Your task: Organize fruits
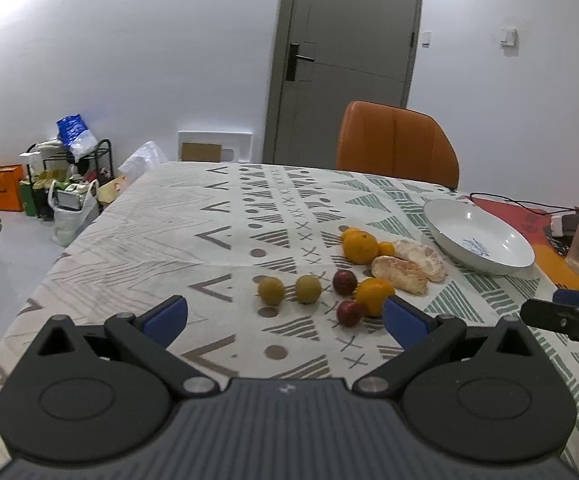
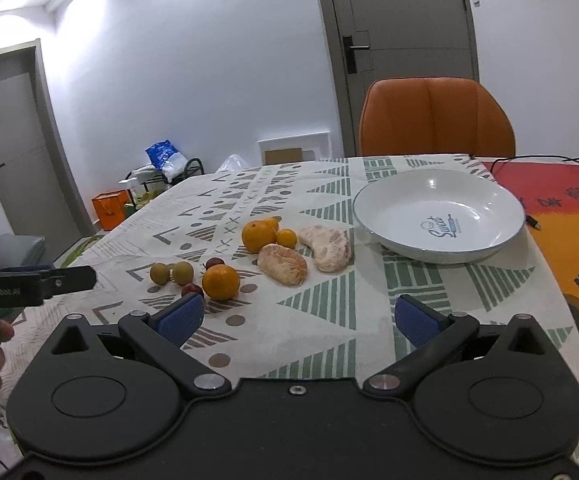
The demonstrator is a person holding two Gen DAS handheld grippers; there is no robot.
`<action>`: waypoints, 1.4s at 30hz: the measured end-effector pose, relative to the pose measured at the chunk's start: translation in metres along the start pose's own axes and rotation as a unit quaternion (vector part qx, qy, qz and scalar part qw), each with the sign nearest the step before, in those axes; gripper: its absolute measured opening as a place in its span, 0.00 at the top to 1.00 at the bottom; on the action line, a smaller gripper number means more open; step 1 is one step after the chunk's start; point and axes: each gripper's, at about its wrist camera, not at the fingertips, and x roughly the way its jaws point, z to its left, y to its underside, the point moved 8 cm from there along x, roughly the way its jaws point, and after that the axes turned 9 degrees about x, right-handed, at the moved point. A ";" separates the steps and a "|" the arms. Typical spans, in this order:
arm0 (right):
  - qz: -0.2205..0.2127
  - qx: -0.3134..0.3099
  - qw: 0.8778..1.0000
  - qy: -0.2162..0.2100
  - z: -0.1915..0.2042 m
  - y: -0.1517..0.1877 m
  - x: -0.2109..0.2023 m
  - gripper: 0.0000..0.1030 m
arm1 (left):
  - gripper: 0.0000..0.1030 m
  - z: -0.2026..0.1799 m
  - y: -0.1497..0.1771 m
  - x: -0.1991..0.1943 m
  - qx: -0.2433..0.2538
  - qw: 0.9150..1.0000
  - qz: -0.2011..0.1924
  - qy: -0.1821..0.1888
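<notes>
At lower centre of the left wrist view: left gripper (image 1: 285,320) hovering over the tablecloth (image 1: 137,240), blue pads (image 1: 167,320) spread wide, gripping nothing, touching nothing. Just beyond the pads, lying loose: two green fruits (image 1: 271,290), two red fruits (image 1: 344,282), oranges (image 1: 374,295), peeled segments (image 1: 399,274). At lower centre of the right wrist view: right gripper (image 2: 297,318) likewise gaping fully, carrying nothing, clear of the cloth. Toward upper right: white plate (image 2: 501,236) resting beside the fruit pile, holding no fruit.
</notes>
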 end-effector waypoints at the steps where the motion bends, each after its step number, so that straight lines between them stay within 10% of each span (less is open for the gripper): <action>1: 0.001 0.001 1.000 -0.004 0.000 0.000 0.002 0.00 | 0.01 -0.002 0.000 0.002 0.001 1.000 -0.001 0.003; 11: 0.009 0.014 1.000 -0.020 -0.006 -0.002 0.025 0.00 | 0.06 -0.013 -0.003 0.029 0.008 1.000 -0.006 0.022; 19: 0.019 0.011 0.999 -0.031 -0.008 -0.006 0.043 0.07 | 0.33 -0.018 0.003 0.055 0.001 0.999 0.018 0.038; 32: 0.040 0.005 0.998 -0.041 -0.011 -0.006 0.070 0.16 | 0.46 -0.032 0.010 0.080 -0.001 0.997 0.049 0.063; 42: 0.055 0.003 0.997 -0.055 -0.009 -0.008 0.089 0.18 | 0.83 -0.030 0.017 0.092 -0.006 0.996 0.063 0.068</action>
